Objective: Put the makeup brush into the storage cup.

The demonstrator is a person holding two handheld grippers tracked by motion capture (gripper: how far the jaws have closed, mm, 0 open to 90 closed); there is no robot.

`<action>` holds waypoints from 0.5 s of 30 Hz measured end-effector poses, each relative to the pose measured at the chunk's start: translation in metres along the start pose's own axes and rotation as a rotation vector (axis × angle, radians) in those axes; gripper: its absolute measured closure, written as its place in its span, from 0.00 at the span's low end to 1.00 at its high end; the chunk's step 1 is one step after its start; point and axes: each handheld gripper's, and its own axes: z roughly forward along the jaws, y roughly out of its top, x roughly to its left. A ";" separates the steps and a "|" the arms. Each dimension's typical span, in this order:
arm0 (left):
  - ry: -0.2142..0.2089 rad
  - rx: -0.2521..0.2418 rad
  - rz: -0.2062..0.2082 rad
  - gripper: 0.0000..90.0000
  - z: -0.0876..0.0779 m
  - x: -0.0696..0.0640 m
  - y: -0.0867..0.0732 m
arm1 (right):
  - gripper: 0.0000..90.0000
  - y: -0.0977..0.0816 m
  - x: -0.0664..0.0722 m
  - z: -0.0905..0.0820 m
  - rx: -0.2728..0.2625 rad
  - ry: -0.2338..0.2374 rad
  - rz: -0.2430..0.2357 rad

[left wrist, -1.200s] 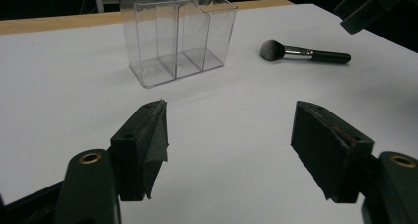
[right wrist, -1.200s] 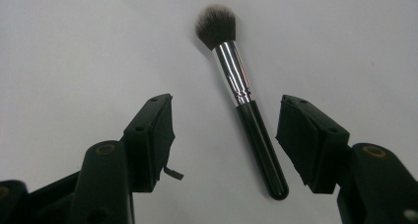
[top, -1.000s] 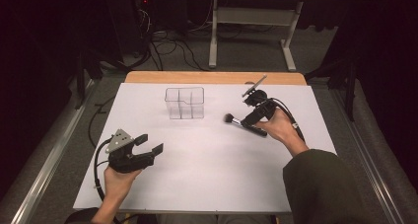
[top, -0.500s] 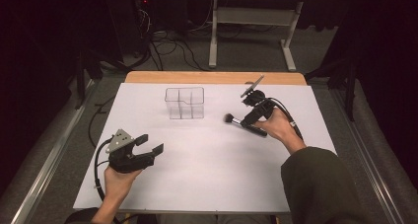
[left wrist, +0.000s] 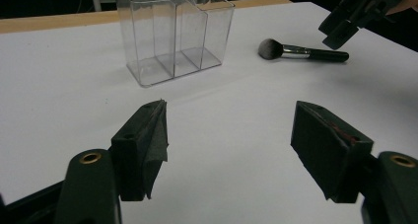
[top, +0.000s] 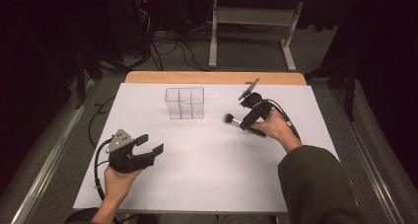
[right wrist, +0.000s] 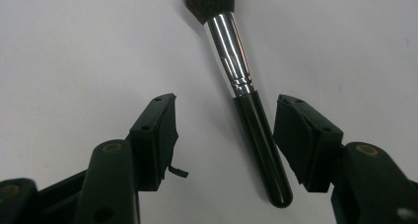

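A makeup brush (right wrist: 246,100) with a dark bristle head, silver ferrule and black handle lies flat on the white table. My right gripper (right wrist: 226,108) is open and low over it, the handle lying between the jaws, nearer the right one and not pinched. In the high view the right gripper (top: 245,119) covers the handle and the brush head (top: 228,118) sticks out to the left. A clear plastic organizer (top: 185,103) with several compartments stands upright and empty at the back centre. My left gripper (top: 150,143) is open with nothing in it at front left.
From the left gripper view, the organizer (left wrist: 175,31) stands ahead and the brush (left wrist: 300,51) lies to its right under the right gripper (left wrist: 345,24). The white sheet (top: 207,179) covers the table. Bare wood edge (top: 212,77) runs along the back.
The right hand has crept slightly to the left over the brush handle. The left gripper, the brush and the organizer have not moved.
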 end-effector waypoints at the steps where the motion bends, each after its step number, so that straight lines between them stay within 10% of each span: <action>1: 0.000 0.000 0.000 0.34 0.000 0.000 0.000 | 0.49 0.000 0.000 0.000 0.000 0.000 0.000; 15: 0.000 0.004 0.003 0.34 0.000 0.000 0.000 | 0.52 0.002 -0.007 0.013 0.042 -0.014 -0.009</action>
